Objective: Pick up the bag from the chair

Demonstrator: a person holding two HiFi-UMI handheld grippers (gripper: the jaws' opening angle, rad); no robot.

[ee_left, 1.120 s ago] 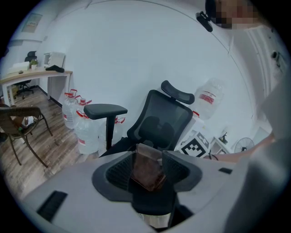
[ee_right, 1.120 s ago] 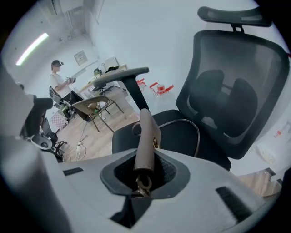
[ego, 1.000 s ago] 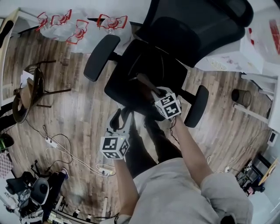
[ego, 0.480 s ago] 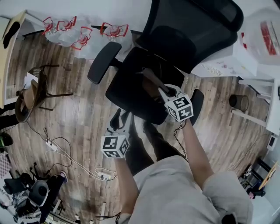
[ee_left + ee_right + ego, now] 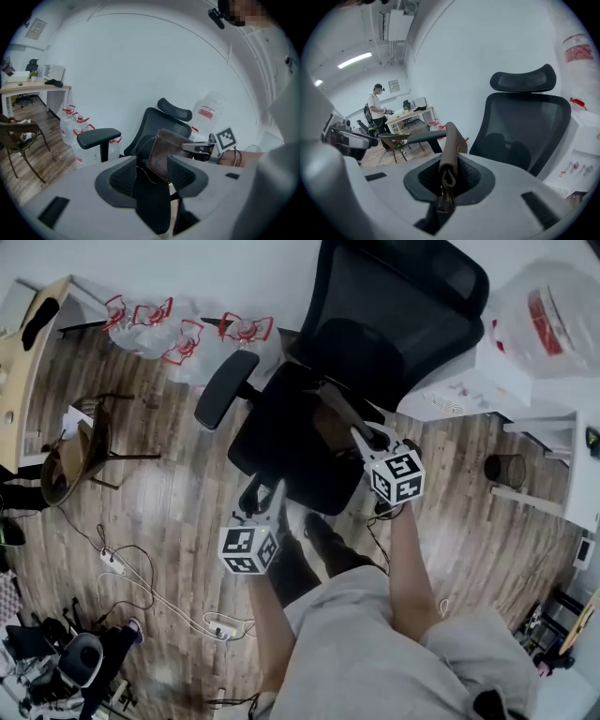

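A flat brown bag (image 5: 336, 418) hangs over the seat of the black office chair (image 5: 281, 442), clamped at its edge by my right gripper (image 5: 367, 439), which is shut on it. In the right gripper view the bag's (image 5: 451, 140) edge and a metal clasp stand between the jaws of the right gripper (image 5: 447, 180), with the chair back (image 5: 525, 122) behind. My left gripper (image 5: 263, 500) is open and empty, low in front of the seat. In the left gripper view the left gripper (image 5: 152, 176) faces the lifted bag (image 5: 169, 147) and the chair (image 5: 152, 124).
Water bottles (image 5: 178, 320) stand by the wall at the back left. A wooden chair (image 5: 70, 460) and floor cables (image 5: 141, 568) lie to the left. A large water jug (image 5: 548, 310) and a small bin (image 5: 506, 470) are at the right. A person (image 5: 375, 110) stands far off by a desk.
My right gripper has moved right and up from the seat with the bag in it. The left gripper has stayed about where it was, open.
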